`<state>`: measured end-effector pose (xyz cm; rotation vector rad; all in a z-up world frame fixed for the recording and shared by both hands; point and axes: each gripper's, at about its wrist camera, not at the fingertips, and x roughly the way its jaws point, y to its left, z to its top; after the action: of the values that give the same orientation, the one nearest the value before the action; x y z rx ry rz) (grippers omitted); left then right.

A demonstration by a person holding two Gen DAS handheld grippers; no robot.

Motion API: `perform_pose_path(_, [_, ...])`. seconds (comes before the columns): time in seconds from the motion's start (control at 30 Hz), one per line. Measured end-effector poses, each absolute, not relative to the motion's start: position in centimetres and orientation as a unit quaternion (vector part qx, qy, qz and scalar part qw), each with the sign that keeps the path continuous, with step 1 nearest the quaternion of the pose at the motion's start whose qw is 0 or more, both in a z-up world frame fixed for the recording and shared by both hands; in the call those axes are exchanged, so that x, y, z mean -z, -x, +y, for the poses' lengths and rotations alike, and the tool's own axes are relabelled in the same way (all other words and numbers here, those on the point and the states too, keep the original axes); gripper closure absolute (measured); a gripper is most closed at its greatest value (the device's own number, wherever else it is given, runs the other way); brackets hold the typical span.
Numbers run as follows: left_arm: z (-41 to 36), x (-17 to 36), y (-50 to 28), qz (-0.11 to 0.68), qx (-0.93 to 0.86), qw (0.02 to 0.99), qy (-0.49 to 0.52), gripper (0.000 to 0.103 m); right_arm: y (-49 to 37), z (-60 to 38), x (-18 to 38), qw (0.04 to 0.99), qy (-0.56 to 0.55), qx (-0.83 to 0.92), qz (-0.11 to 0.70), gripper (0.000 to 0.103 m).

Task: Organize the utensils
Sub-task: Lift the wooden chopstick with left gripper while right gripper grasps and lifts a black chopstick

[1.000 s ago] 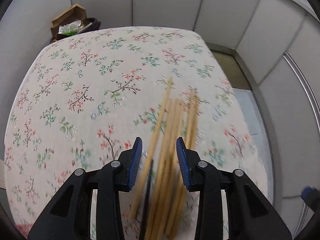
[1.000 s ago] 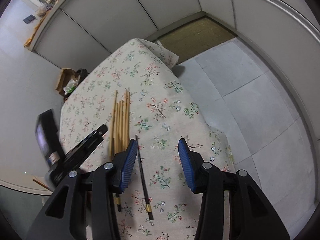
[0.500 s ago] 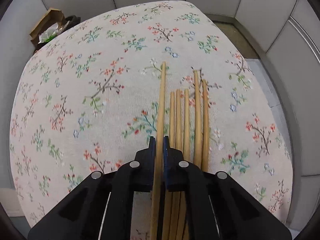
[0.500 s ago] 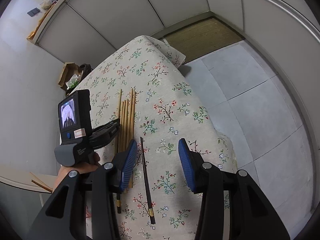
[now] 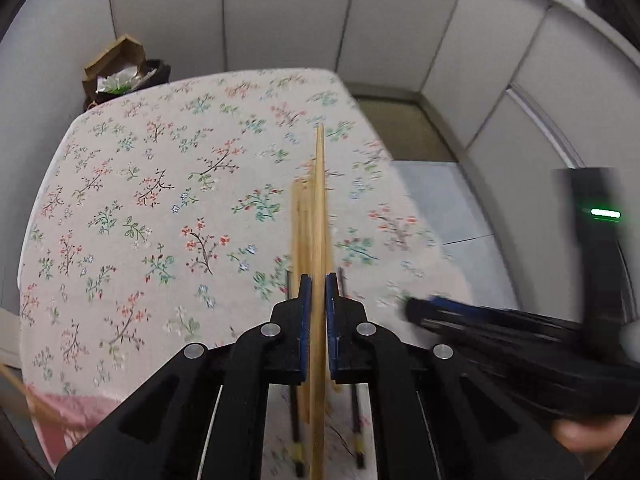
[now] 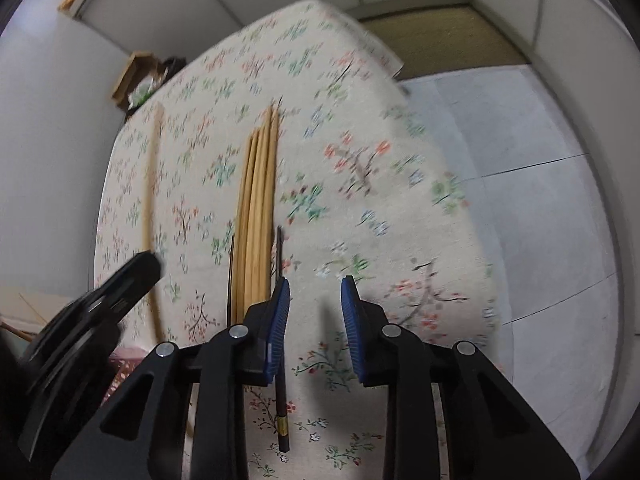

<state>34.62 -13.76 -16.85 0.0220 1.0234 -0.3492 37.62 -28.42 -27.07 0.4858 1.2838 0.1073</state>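
Note:
My left gripper (image 5: 316, 292) is shut on one long wooden chopstick (image 5: 319, 200) and holds it lifted above the floral tablecloth (image 5: 160, 200). The same chopstick (image 6: 150, 200) shows in the right wrist view, raised at the left in the left gripper (image 6: 148, 264). A bundle of several wooden chopsticks (image 6: 258, 200) lies on the cloth, with a dark chopstick on each side of it (image 6: 279, 280). My right gripper (image 6: 314, 300) is open and empty, just right of the bundle. It also shows in the left wrist view (image 5: 416, 310).
A cardboard box and dark bag (image 5: 120, 72) stand beyond the table's far left corner. The table's right edge (image 6: 472, 200) drops to a grey tiled floor (image 6: 540, 200). Grey partition walls surround the table. A pink basket edge (image 5: 52, 420) shows at the lower left.
My left gripper closed on one wooden chopstick and has lifted it off the bundle. My right gripper has moved down and closer to the dark chopstick beside the bundle.

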Motion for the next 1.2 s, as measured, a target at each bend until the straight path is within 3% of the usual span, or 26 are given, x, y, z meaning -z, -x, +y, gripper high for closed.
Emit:
perform_pose_path(0.33, [-10.2, 10.4, -26.5, 0.409, 0.221, 0.885, 0.005, 0.097, -38.8, -24.7, 29.6, 0.748, -0.175, -0.069, 0.637, 0.089])
perform_pose_path(0.57, [-6.1, 8.1, -24.0, 0.351, 0.222, 0.909, 0.044, 0.097, -38.9, -22.3, 29.5, 0.764, -0.102, -0.057, 0.634, 0.089])
perform_pose_path(0.7, [-5.3, 6.7, -22.9, 0.316, 0.23, 0.919, 0.051, 0.097, -38.8, -21.5, 29.0, 0.767, -0.086, -0.046, 0.634, 0.098])
perform_pose_path(0.9, [-2.9, 4.9, -21.3, 0.256, 0.237, 0.935, 0.059, 0.097, -36.3, -23.5, 22.0, 0.821, -0.126, -0.067, 0.552, 0.098])
perform_pose_path(1.2, [2.0, 5.4, -22.2, 0.236, 0.2, 0.945, 0.101, 0.097, -32.4, -25.2, 15.0, 0.894, -0.187, -0.065, 0.402, 0.098])
